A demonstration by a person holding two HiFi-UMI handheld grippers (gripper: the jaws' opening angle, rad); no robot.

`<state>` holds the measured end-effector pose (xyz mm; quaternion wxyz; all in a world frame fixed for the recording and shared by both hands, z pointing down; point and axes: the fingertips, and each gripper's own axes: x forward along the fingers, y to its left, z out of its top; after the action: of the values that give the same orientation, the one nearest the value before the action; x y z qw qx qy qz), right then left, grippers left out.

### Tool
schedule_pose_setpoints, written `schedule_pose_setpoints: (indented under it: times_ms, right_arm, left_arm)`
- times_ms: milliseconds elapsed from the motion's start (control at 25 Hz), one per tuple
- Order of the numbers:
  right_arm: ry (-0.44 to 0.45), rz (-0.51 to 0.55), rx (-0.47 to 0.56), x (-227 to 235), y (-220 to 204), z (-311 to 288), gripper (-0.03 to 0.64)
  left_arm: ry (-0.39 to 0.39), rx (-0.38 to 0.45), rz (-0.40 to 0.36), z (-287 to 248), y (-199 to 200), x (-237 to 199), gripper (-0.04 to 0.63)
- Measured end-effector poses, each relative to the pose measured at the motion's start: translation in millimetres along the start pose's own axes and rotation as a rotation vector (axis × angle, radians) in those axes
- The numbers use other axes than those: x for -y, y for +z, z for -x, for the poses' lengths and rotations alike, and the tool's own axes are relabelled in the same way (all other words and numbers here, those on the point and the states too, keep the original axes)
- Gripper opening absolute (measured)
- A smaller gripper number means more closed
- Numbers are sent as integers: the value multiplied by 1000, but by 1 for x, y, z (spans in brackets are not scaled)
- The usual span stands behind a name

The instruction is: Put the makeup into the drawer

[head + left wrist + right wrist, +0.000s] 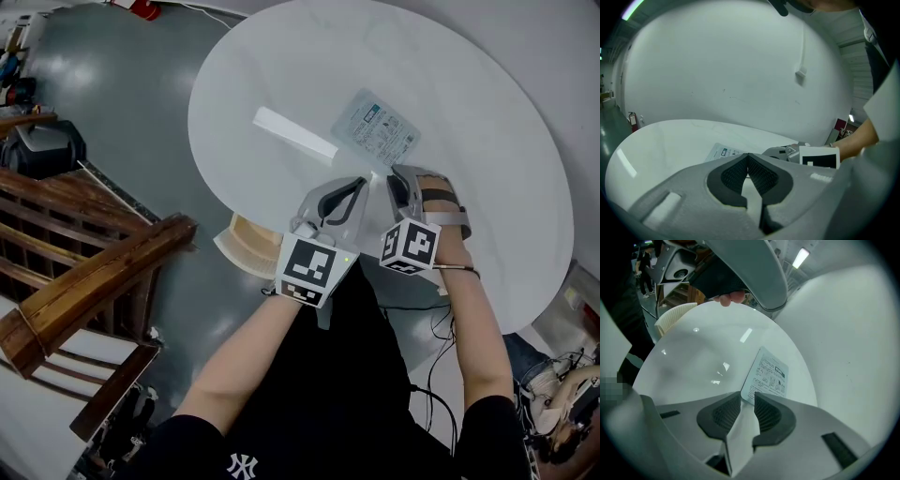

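The head view looks steeply down on the white counter [487,187] from high above. Both gripper views sit low, close to its surface, facing about 12 o'clock. All three share the printed packet [375,127].

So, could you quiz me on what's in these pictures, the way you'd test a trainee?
1. True or false: the printed packet lies inside the drawer.
2. Which one has its jaws closed together? A) the left hand-held gripper B) the right hand-held gripper C) both
3. Fill in: the packet lies flat on the round white ____.

Key:
1. False. It lies on the table, and the drawer stands open at the table's edge.
2. A. The right one's jaws stand slightly apart, with nothing between them.
3. table
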<state>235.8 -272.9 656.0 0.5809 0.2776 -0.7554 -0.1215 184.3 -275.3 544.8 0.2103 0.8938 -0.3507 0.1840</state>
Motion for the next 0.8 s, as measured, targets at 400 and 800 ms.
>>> schedule_pose_setpoints:
  times_ms: [400, 800]
  right_arm:
    - [20, 133, -24, -4, 5, -6, 33]
    - [-4, -69, 56, 10, 25, 10, 14]
  left_arm:
    - [26, 9, 16, 8, -1, -7, 11]
    - [28, 26, 8, 23, 4, -15, 11]
